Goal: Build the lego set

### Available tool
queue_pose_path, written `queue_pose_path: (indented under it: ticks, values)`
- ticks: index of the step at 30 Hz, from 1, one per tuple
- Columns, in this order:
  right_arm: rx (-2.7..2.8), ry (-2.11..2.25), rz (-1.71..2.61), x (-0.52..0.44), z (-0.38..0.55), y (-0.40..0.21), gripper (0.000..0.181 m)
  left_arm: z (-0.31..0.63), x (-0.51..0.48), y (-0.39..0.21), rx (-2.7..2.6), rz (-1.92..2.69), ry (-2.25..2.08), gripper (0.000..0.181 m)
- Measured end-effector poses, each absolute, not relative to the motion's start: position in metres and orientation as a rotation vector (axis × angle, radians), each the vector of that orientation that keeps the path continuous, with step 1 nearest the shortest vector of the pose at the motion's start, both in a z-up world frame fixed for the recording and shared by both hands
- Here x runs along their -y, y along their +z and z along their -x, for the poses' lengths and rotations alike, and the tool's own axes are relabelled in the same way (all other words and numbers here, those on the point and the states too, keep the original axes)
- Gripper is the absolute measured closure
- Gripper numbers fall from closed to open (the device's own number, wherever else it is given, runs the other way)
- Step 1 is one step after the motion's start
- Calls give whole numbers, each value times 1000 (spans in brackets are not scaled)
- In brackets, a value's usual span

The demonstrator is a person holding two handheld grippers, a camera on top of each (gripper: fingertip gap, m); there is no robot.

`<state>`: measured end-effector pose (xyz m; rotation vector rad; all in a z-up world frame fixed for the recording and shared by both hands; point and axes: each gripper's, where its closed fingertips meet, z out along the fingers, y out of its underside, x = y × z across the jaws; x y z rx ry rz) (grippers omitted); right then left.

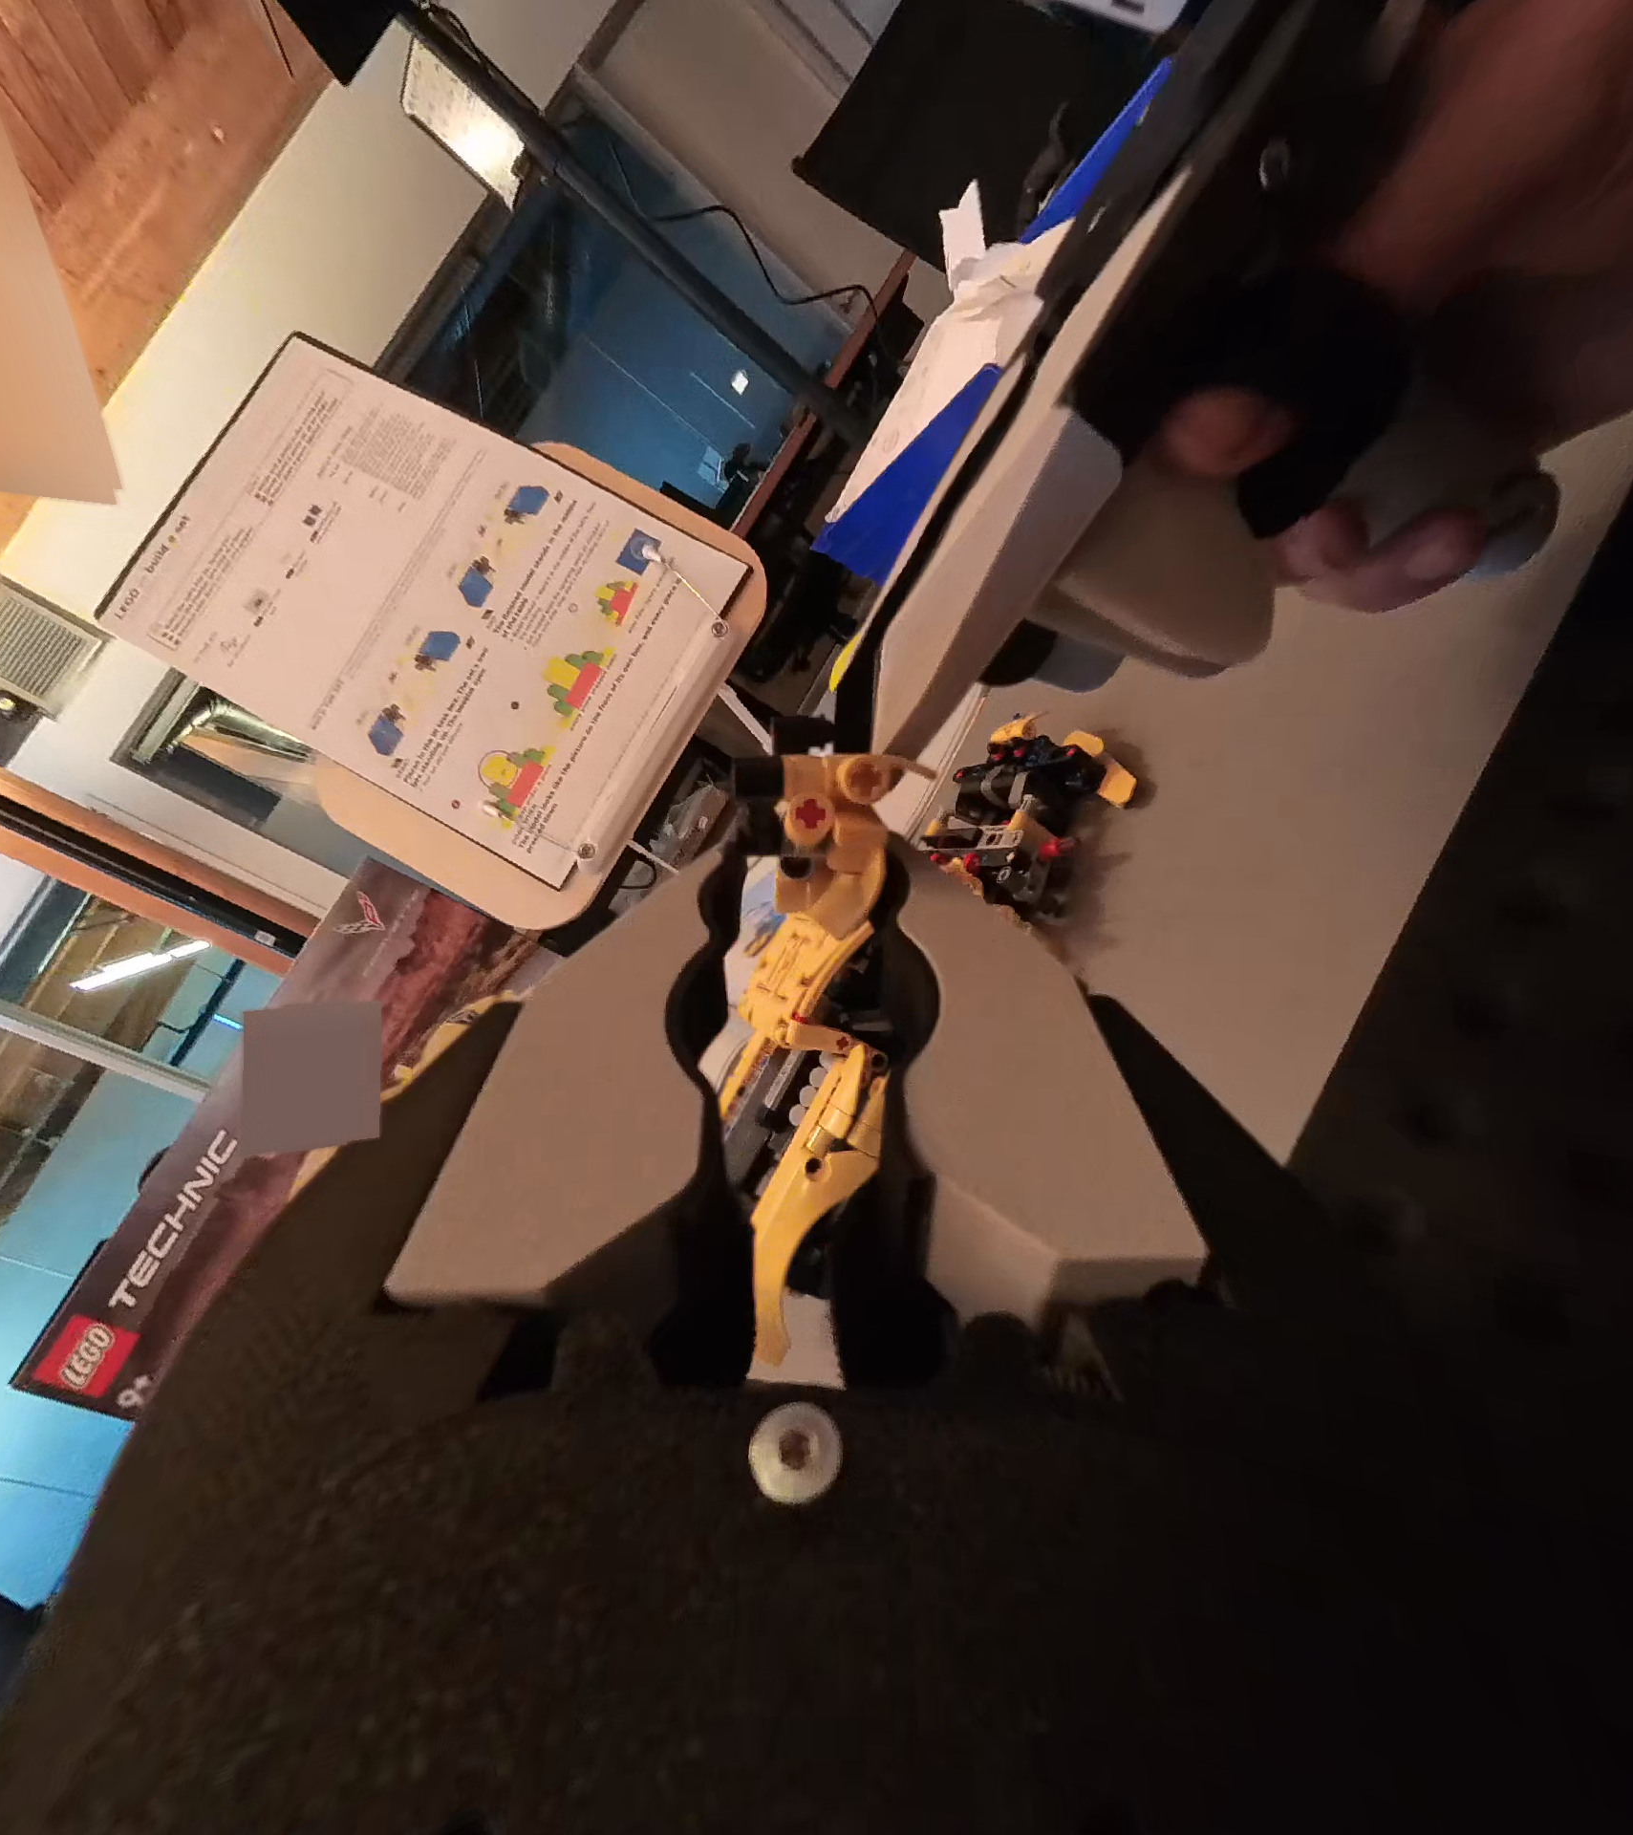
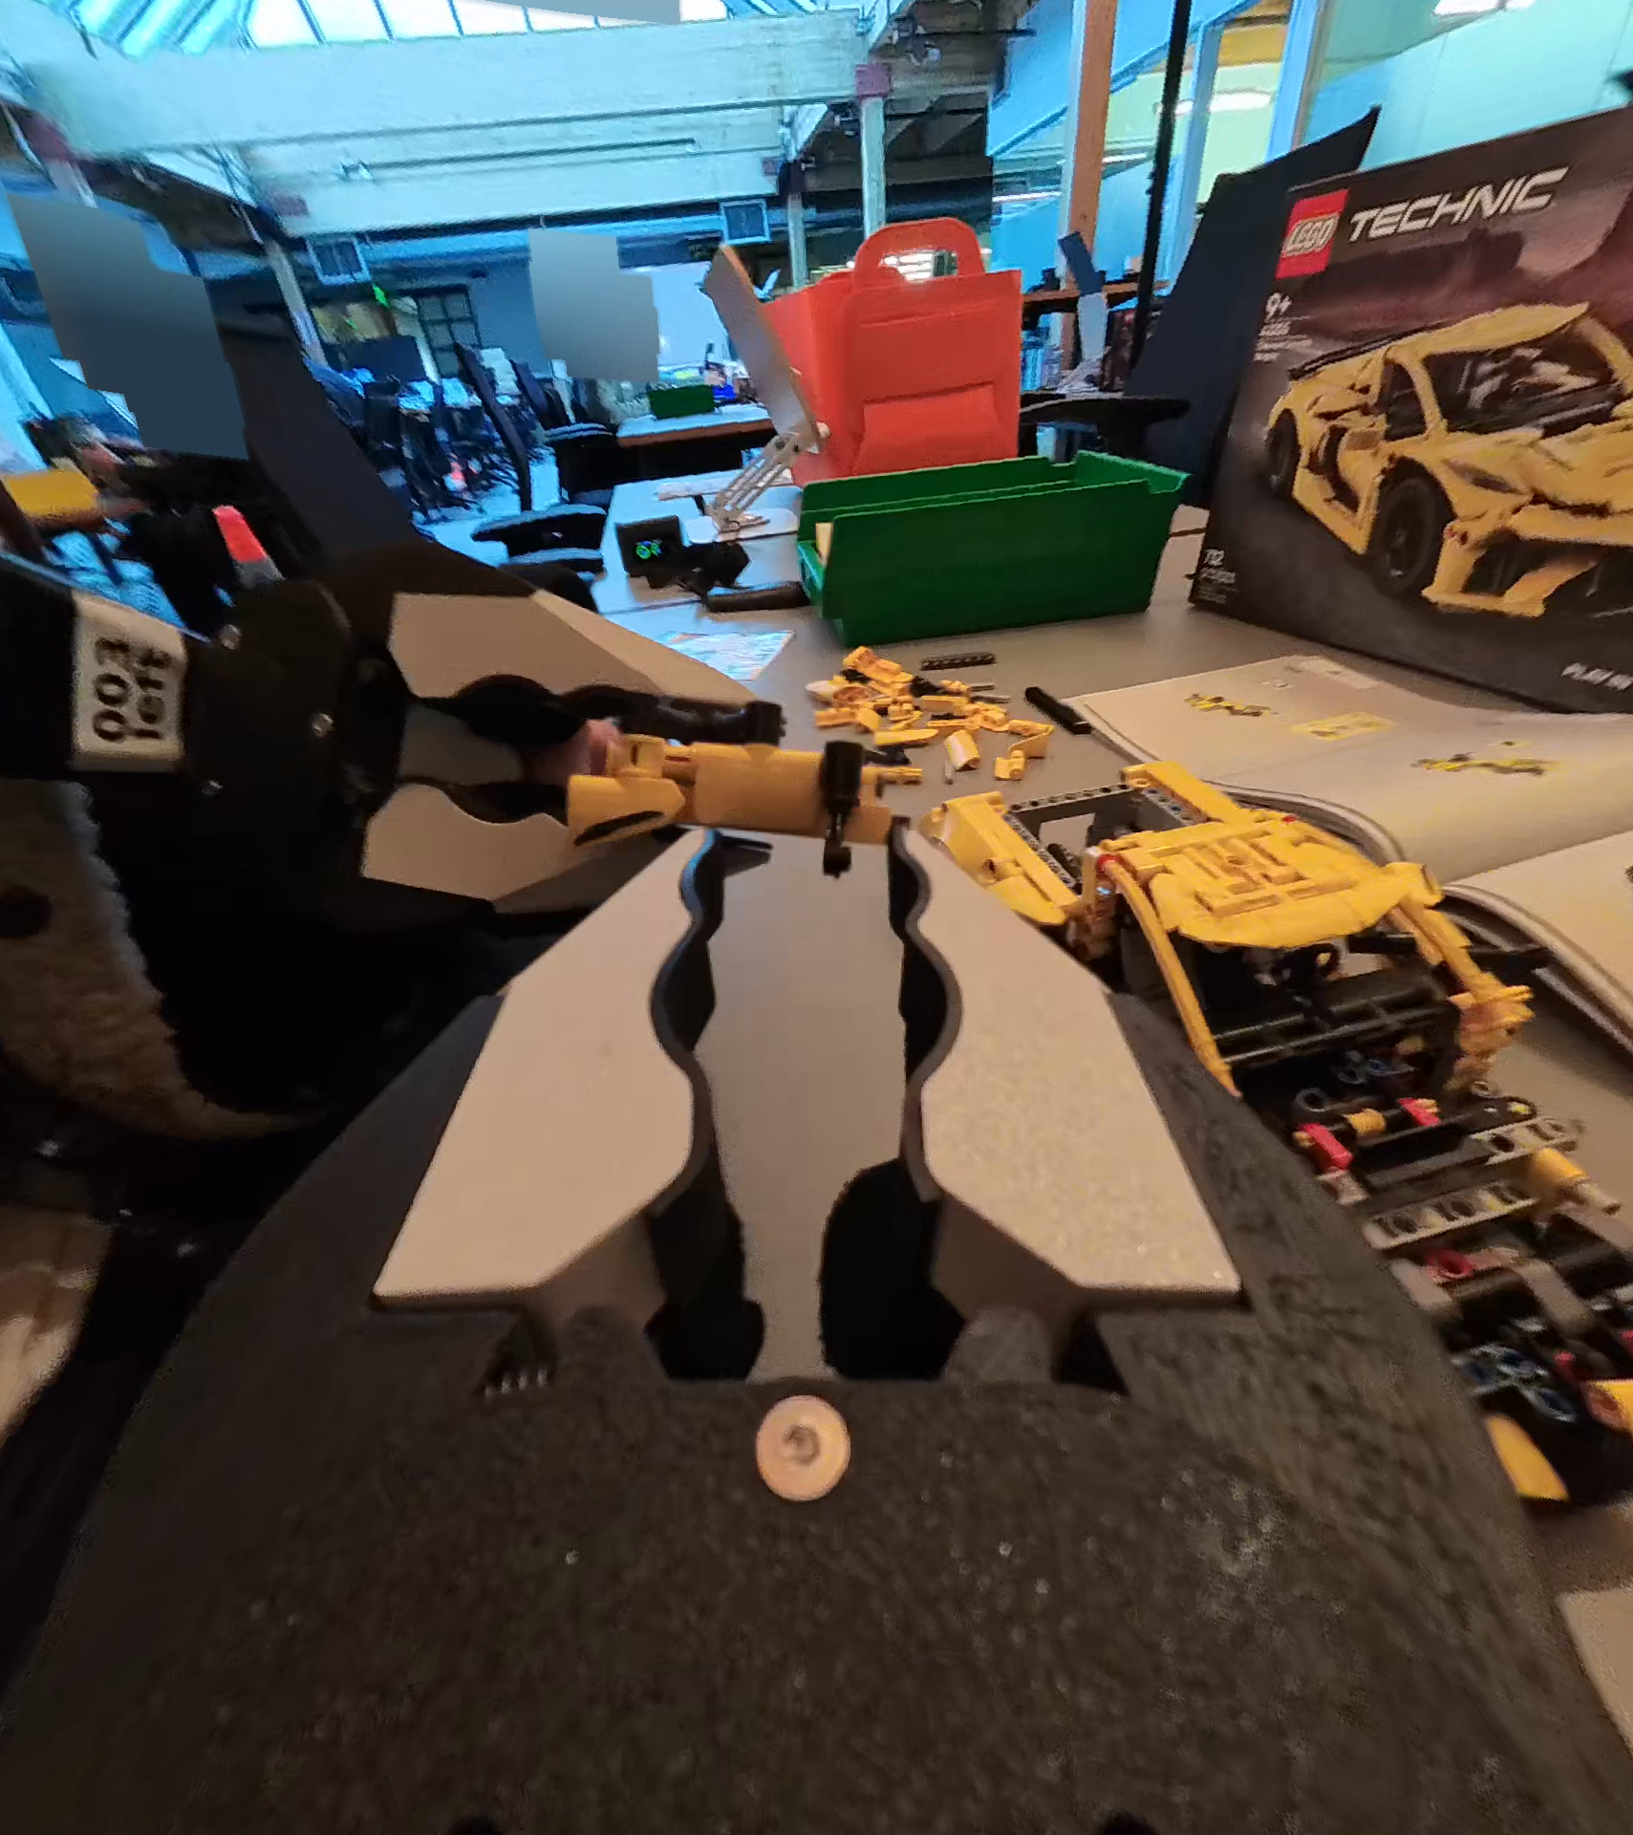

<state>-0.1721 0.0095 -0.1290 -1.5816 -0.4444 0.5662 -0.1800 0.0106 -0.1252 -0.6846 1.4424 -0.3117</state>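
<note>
2 grippers meet: left gripper (image 2: 584,765), jaws clamped on the yellow subassembly (image 2: 743,784), presents it so right gripper (image 2: 802,844), jaws open and empty, can work it near the car chassis (image 2: 1289,943).

Left gripper (image 1: 807,894) clamped on a yellow lego piece (image 1: 817,1003), with the other gripper's grey finger (image 1: 951,635) touching its far end. Beyond, a partly built car (image 1: 1021,819) on the grey table (image 1: 1289,943). To the left, an instruction sheet (image 1: 435,606) on a stand and the set's box (image 1: 197,1182).
</note>
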Motion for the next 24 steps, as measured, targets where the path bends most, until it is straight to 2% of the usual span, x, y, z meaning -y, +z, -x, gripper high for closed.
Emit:
queue_pose_path:
  ticks: [4,9,12,16,24]
  values:
    - [349,708,1551,-10,167,-116,142,174,-17,-128,-1480,604,-250,156]
    - [335,688,1635,-20,157,-129,156,165,-19,-135,-1536,482,-178,157]
    - [328,646,1673,-26,147,-135,174,160,-23,-139,-1557,452,-172,157]
    - [353,623,1727,-30,142,-142,175,155,-25,-145,-1581,481,-217,157]
    - [553,453,2015,-24,123,-168,175,167,-27,-201,-1898,986,-783,152]
